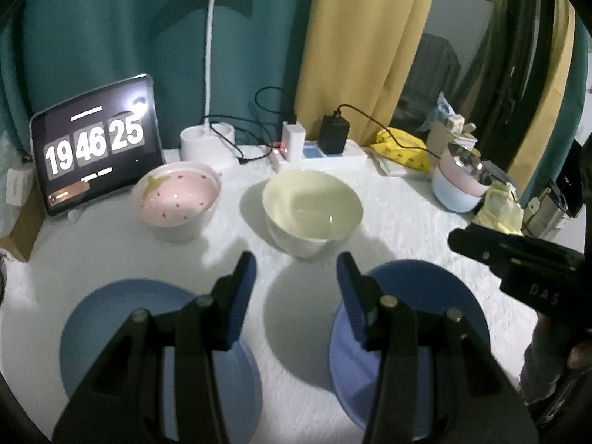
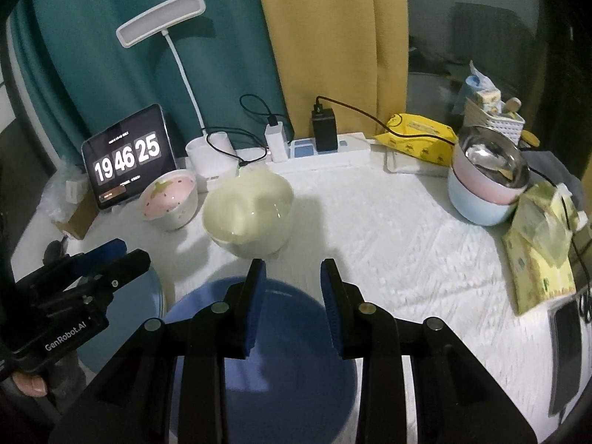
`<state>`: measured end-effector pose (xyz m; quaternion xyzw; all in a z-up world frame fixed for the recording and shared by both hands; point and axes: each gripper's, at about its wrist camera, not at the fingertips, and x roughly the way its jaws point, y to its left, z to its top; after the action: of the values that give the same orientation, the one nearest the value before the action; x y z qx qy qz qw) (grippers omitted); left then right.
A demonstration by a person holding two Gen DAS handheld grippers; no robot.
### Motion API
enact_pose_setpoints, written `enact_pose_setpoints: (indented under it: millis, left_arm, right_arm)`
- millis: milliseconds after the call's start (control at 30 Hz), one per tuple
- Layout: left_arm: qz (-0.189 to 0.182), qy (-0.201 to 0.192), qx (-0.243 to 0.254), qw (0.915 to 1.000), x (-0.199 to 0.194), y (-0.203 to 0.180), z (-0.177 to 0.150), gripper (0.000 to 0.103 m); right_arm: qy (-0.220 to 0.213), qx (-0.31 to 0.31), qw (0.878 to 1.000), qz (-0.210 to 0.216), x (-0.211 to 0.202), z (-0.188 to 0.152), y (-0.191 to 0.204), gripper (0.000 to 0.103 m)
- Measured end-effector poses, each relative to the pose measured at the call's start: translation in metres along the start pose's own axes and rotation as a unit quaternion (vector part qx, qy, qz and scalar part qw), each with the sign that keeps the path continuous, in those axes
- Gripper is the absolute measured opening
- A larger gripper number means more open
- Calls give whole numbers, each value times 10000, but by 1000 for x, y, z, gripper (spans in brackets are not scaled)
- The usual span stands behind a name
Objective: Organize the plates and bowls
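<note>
Two blue plates lie on the white table: a lighter one at the left (image 1: 122, 318) and a darker one at the right (image 1: 436, 296), the darker one also in the right wrist view (image 2: 292, 336). Behind them stand a cream bowl (image 1: 312, 209) (image 2: 248, 211) and a pink strawberry bowl (image 1: 179, 196) (image 2: 170, 201). My left gripper (image 1: 296, 277) is open and empty, above the gap between the plates. My right gripper (image 2: 292, 281) is open and empty, over the darker plate's far edge. Each gripper shows in the other's view: the left one (image 2: 107, 259), the right one (image 1: 481, 244).
A tablet clock (image 1: 92, 144) stands at the back left. A white desk lamp (image 1: 211, 137), a power strip with chargers (image 1: 318, 148), a yellow packet (image 1: 403, 148) and stacked pastel bowls with a steel bowl (image 2: 488, 181) line the back and right. Yellow bags (image 2: 540, 255) lie at the right edge.
</note>
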<state>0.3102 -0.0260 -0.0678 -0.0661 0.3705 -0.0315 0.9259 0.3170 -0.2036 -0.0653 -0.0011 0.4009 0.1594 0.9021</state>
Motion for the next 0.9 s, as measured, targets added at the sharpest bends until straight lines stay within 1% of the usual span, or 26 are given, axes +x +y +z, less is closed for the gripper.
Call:
enact_pose_setpoints:
  millis: [167,467,700,900]
  left_arm:
    - [-20,32,-9,10000,12,2,11,47]
    - [-53,206,-148,9997,39,9,29,47]
    - [-61,437,-247,9987,65,13,35,47]
    - [-23,541,-323,9980,82,15,39,47]
  right_arm:
    - [107,-1,9999,45,16,11,2,32]
    - [412,132,9990,141,52,29,1,32]
    - [658,269,9974,124,77,40,0,32]
    - [866,391,9954,102,96,46,-2,32]
